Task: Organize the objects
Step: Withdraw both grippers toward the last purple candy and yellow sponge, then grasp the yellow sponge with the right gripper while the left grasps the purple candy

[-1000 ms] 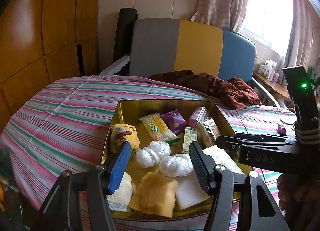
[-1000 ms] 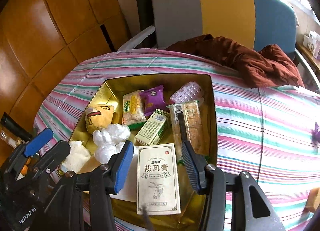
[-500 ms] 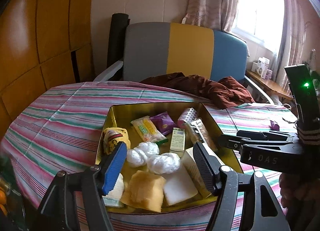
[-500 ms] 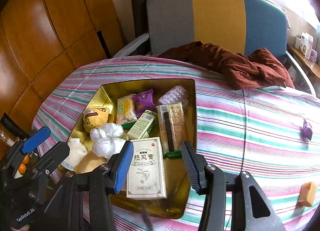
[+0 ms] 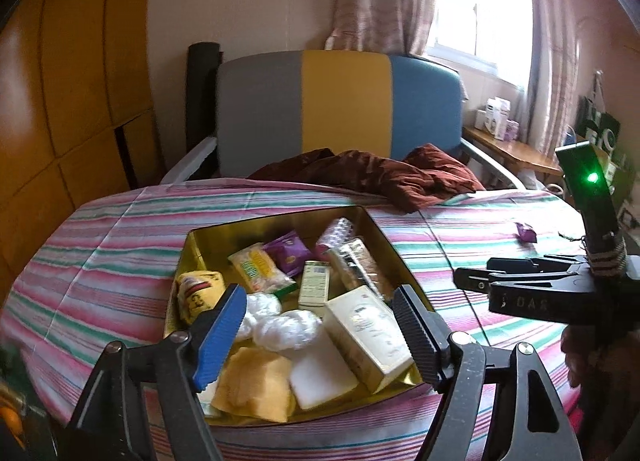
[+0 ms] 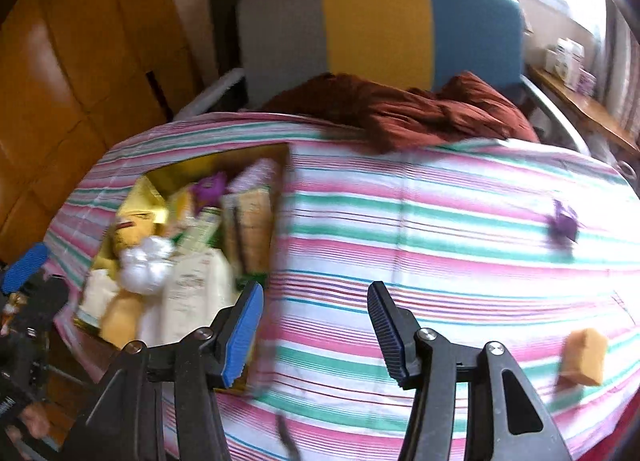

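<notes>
A gold tin box [image 5: 188,257] sits on the striped table and holds several snack packets, white wrapped balls and a cream carton [image 5: 366,337]. My left gripper [image 5: 320,337] is open and empty, above the tin's near edge. My right gripper [image 6: 314,331] is open and empty over the striped cloth, right of the tin [image 6: 280,157]; in the left wrist view it shows at the right [image 5: 520,285]. A small purple packet [image 6: 564,221] and an orange-tan block [image 6: 584,357] lie loose on the cloth to the right. The right wrist view is blurred.
A striped tablecloth [image 5: 100,245] covers the round table. A brown garment [image 5: 380,177] lies at the far edge against a grey, yellow and blue chair [image 5: 340,105]. Wooden panels stand on the left. A side shelf with small boxes [image 5: 496,121] is at the right.
Both grippers have pulled back from the tin. My right gripper has swung right, off the cream carton and over bare cloth. The carton stays in the tin.
</notes>
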Action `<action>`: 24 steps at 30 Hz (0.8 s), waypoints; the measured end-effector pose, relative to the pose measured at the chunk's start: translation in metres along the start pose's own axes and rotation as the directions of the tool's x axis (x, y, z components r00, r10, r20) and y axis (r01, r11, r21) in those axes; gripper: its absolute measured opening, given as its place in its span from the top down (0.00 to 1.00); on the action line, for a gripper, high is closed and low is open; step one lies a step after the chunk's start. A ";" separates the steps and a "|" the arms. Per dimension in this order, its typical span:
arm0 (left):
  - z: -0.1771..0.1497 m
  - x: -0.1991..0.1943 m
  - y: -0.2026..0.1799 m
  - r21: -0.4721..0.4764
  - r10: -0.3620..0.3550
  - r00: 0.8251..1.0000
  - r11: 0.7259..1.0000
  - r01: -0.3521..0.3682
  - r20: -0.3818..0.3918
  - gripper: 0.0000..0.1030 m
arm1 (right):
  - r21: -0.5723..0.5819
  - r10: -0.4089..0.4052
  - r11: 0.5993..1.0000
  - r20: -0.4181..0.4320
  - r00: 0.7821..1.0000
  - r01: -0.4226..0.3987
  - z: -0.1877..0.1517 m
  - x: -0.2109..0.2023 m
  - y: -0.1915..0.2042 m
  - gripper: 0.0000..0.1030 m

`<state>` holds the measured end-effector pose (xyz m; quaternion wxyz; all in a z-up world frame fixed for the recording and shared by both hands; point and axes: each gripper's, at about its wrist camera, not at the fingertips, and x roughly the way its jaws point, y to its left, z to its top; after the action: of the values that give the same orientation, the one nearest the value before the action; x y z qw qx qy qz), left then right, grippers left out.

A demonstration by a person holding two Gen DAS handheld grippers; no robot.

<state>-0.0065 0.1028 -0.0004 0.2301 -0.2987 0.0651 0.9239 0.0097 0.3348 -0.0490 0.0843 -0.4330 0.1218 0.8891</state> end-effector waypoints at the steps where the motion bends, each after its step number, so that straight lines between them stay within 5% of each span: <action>1: 0.001 0.001 -0.003 0.006 -0.006 1.000 1.000 0.006 -0.001 0.25 | 0.021 -0.015 1.000 -0.007 1.000 0.015 -0.002 -0.002 -0.014 0.47; 9: 0.004 0.008 -0.033 0.071 -0.059 0.998 0.996 0.060 -0.017 0.25 | 0.164 -0.130 0.977 -0.062 0.990 0.139 -0.011 -0.019 -0.111 0.45; 13: 0.005 0.014 -0.049 0.103 -0.088 0.996 0.990 0.091 -0.030 0.24 | 0.232 -0.181 0.952 -0.096 0.979 0.199 -0.013 -0.032 -0.161 0.35; 15: 0.005 0.016 -0.055 0.112 -0.102 0.994 0.988 0.105 -0.033 0.24 | 0.268 -0.210 0.935 -0.114 0.971 0.233 -0.014 -0.041 -0.188 0.28; 24: 0.005 0.026 -0.082 0.144 -0.169 0.983 0.974 0.177 -0.065 0.22 | 0.340 -0.279 0.866 -0.282 0.918 0.367 -0.036 -0.040 -0.262 0.24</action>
<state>0.0101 0.1864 -0.0107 0.3297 -0.3090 0.1138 0.8848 0.1274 0.5729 -0.0765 0.3021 -0.5190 0.2285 0.7662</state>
